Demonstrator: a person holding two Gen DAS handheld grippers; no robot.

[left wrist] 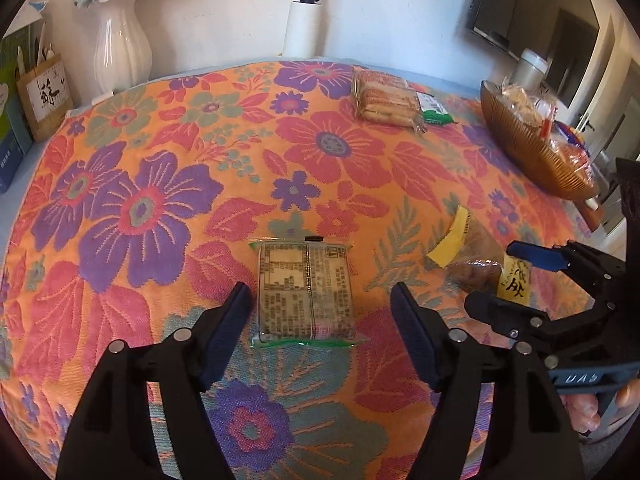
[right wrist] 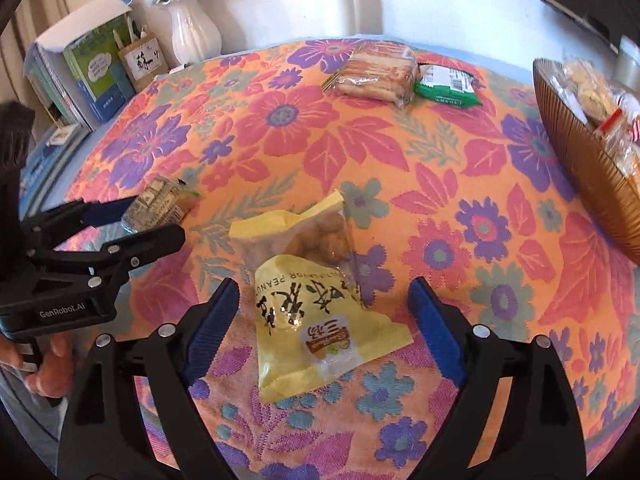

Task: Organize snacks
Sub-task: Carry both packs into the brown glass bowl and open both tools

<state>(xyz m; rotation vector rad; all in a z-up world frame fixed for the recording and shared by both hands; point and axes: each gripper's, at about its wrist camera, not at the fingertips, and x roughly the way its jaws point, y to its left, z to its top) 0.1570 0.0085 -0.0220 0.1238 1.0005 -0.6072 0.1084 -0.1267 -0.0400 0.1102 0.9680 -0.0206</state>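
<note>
A small square snack packet with green edges point(left wrist: 306, 290) lies flat on the floral cloth, between the fingers of my open left gripper point(left wrist: 320, 300); it also shows in the right wrist view point(right wrist: 160, 204). A yellow peanut bag point(right wrist: 316, 300) lies between the fingers of my open right gripper point(right wrist: 324, 300), and shows in the left wrist view point(left wrist: 480, 264). Neither gripper touches its packet. A brown ribbed basket point(left wrist: 532, 152) with several wrapped snacks stands at the right point(right wrist: 592, 168).
A clear cracker pack point(left wrist: 384, 98) and a green packet point(left wrist: 434, 110) lie at the far side point(right wrist: 376, 70) point(right wrist: 448, 82). A white vase point(left wrist: 120, 44), books point(right wrist: 80, 76) and a small sign point(left wrist: 46, 94) stand along the back left.
</note>
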